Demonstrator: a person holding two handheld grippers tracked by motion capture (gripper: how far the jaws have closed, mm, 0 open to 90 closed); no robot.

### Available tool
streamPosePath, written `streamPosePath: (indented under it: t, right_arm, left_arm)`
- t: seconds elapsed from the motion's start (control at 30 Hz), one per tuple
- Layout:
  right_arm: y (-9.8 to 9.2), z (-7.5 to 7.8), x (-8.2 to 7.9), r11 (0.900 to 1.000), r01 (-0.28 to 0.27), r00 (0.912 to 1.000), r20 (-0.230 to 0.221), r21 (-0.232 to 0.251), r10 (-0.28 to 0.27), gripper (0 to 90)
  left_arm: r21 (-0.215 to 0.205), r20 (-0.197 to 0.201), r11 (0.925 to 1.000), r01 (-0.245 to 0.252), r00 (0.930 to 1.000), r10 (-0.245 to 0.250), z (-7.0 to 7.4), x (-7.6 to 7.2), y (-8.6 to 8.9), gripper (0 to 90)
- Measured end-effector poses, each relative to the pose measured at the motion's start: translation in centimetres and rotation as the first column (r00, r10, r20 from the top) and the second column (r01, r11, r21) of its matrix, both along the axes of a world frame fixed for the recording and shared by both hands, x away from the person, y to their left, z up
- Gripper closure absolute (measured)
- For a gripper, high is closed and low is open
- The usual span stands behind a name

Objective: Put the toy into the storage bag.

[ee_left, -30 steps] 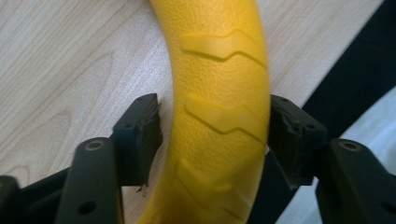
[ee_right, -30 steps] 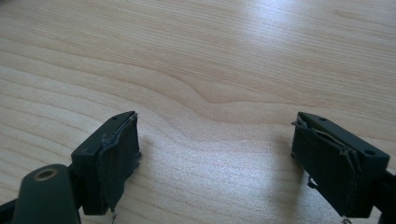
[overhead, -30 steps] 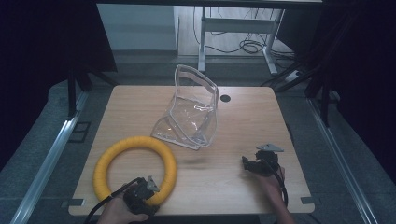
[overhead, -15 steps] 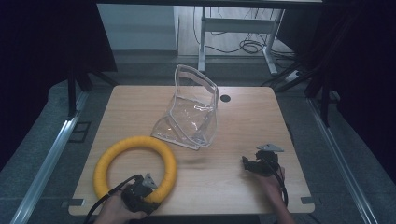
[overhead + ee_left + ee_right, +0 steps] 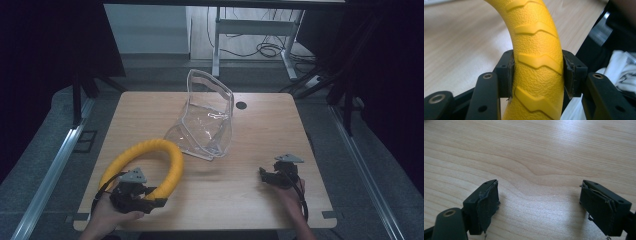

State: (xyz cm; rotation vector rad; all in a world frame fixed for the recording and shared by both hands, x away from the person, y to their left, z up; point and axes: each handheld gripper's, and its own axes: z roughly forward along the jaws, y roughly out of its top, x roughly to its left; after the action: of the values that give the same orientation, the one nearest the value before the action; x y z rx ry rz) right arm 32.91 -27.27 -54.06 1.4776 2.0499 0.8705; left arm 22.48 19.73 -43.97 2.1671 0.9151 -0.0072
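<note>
Left gripper has just squeezed shut on the yellow ring, lifting one side off the table. Right gripper sits wide open, holding nothing.

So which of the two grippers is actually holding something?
The left gripper: it is shut on the yellow ring. The right gripper stands open over bare table.

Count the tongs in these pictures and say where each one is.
2. Left tongs at the table's near left edge, shut on the yellow ring; right tongs near the right edge, open, nothing between them.
</note>
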Motion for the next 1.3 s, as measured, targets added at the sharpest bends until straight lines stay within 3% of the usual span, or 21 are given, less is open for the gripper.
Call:
streamPosePath:
  t: [0.23, 0.37, 0.53, 0.57, 0.63, 0.67, 0.7, 0.97, 1.1, 1.2, 1.23, 1.3]
  right_arm:
    - [0.0, 0.0, 0.0, 1.0, 0.001, 1.0, 0.001, 0.0, -0.001, 15.9]
    - [0.0, 0.0, 0.0, 1.0, 0.002, 1.0, 0.001, 0.0, -0.002, 16.1]
    - [0.0, 0.0, 0.0, 1.0, 0.002, 1.0, 0.002, 0.0, -0.002, 16.2]
    - [0.0, 0.0, 0.1, 1.0, 0.002, 1.0, 0.002, -0.001, -0.002, 16.2]
    - [0.0, 0.0, 0.1, 1.0, 0.002, 1.0, 0.002, -0.001, -0.002, 16.2]
    - [0.0, 0.0, 0.1, 1.0, 0.002, 1.0, 0.002, -0.001, -0.002, 16.2]
    - [0.0, 0.0, 0.1, 1.0, 0.002, 1.0, 0.002, -0.001, -0.002, 16.2]
    - [0.0, 0.0, 0.1, 1.0, 0.004, 1.0, 0.002, 0.0, -0.004, 16.3]
    - [0.0, 0.0, 0.1, 1.0, 0.004, 1.0, 0.003, -0.001, -0.004, 16.4]
    - [0.0, 0.0, 0.1, 1.0, 0.006, 1.0, 0.002, 0.0, -0.006, 16.4]
    - [0.0, 0.0, 0.1, 1.0, 0.006, 1.0, 0.002, 0.0, -0.006, 16.5]
    - [0.0, 0.0, 0.1, 1.0, 0.006, 1.0, 0.003, 0.0, -0.006, 16.5]
  left_arm:
    - [-0.103, 0.036, 0.9934, -0.05, 0.9979, 0.054, 1.4, 0.4, 1.6, 50.7]
    - [-0.138, 0.082, 0.9866, -0.087, 0.9917, 0.099, 2.1, 0.5, 2.4, 50.8]
    - [-0.2, 0.129, 0.9723, -0.121, 0.9805, 0.148, 3.3, 0.5, 3.5, 51.0]
    - [-0.223, 0.138, 0.9654, -0.136, 0.9759, 0.169, 3.7, 0.6, 3.9, 51.0]
    - [-0.234, 0.144, 0.962, -0.142, 0.9734, 0.178, 3.9, 0.6, 4.1, 51.0]
    - [-0.254, 0.152, 0.9553, -0.152, 0.969, 0.194, 4.1, 0.6, 4.4, 51.0]
    - [-0.254, 0.152, 0.9553, -0.152, 0.969, 0.194, 4.1, 0.6, 4.4, 51.0]
    - [-0.336, 0.189, 0.9255, -0.176, 0.9499, 0.249, 5.4, 0.6, 5.5, 50.9]
    - [-0.357, 0.216, 0.9173, -0.176, 0.9398, 0.264, 6.1, 0.6, 5.4, 50.9]
    - [-0.375, 0.226, 0.9106, -0.173, 0.9358, 0.271, 6.6, 0.7, 5.1, 50.8]
    - [-0.393, 0.226, 0.9036, -0.171, 0.9346, 0.275, 6.7, 0.8, 4.9, 50.8]
    - [-0.4, 0.226, 0.9007, -0.169, 0.9344, 0.276, 6.8, 0.8, 4.8, 50.8]
